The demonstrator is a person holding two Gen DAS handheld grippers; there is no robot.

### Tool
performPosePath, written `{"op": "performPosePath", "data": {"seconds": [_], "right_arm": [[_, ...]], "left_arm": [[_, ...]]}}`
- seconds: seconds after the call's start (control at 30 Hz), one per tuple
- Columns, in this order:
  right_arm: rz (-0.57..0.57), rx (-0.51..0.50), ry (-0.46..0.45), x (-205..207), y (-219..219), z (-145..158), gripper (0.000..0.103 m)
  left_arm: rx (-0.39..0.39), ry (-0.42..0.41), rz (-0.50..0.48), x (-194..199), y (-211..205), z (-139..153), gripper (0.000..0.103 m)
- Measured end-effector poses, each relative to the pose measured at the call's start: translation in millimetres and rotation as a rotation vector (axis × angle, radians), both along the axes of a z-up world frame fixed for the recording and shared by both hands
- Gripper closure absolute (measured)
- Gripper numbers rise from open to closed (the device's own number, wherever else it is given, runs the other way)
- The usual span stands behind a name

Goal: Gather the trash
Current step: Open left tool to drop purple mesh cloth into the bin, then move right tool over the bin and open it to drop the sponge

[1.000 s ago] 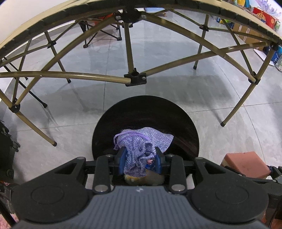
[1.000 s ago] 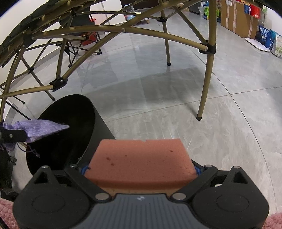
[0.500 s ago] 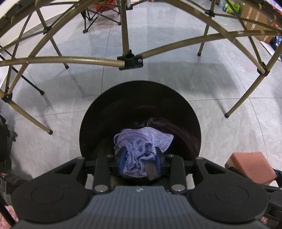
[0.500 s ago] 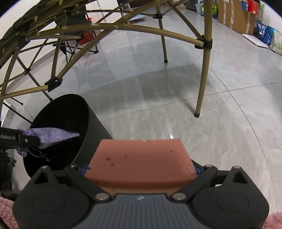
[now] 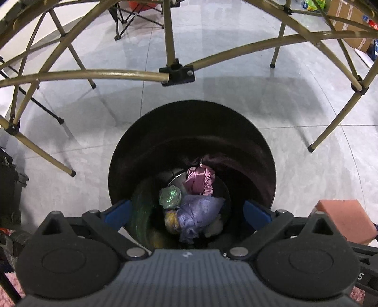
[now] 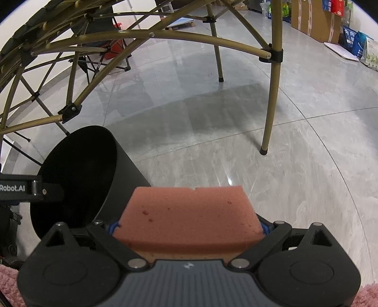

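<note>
Pouch [image 5: 197, 212] lies in bin [image 5: 165, 132], below opening left tool [image 5: 186, 211].

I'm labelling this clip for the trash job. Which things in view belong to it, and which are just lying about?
Part of the job:
- black bin
- purple pouch, lying in the bin
- pink satin bundle and green wad, also inside
- pink sponge, clamped in the right gripper
- left gripper, jaws opening, nothing between them

Just lying about:
- folding table frame
- cardboard boxes

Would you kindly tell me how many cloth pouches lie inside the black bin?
2: a purple pouch lying nearest the camera, and a pink satin one just behind it. Others may hide beneath.
</note>
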State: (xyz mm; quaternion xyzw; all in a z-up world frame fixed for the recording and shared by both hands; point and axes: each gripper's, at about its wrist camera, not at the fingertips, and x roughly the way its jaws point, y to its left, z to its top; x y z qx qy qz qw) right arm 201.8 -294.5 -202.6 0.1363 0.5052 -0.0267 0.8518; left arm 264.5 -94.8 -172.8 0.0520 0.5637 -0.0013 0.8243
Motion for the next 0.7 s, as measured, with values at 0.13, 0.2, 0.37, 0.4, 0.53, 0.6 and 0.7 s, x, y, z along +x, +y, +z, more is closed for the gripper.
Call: {"op": "performPosePath", "data": {"seconds": [0.13,0.2,0.37,0.4,0.53,0.6,0.7], "right_arm": [[0.003,0.001,0.002,0.4,0.7,-0.3,0.005],[0.003,0.002,0.003,0.4,0.7,-0.3,0.005],[0.008,0.004,0.006,0.5,1.9,-0.1,0.005],[0.008,0.004,0.006,0.5,2.1,0.1,0.005],[0.01,0.006,0.006,0.7,2.3,0.3,0.005],[0.013,0.007,0.005,0.7,3.5,1.3,0.005],[0.019,0.008,0.004,1.1,6.3,2.7,0.005]], "left_arm": [[0.006,0.012,0.011,0.4,1.9,-2.5,0.0],[0.009,0.013,0.011,0.3,1.9,-2.5,0.0],[0.01,0.013,0.009,0.3,1.1,-2.9,0.0],[0.01,0.013,0.009,0.0,1.0,-3.0,0.0],[0.011,0.014,0.012,-0.7,1.8,-2.8,0.0],[0.012,0.014,0.015,-1.1,3.9,-2.8,0.0],[0.011,0.013,0.02,-1.7,8.0,-2.0,0.0]]}}
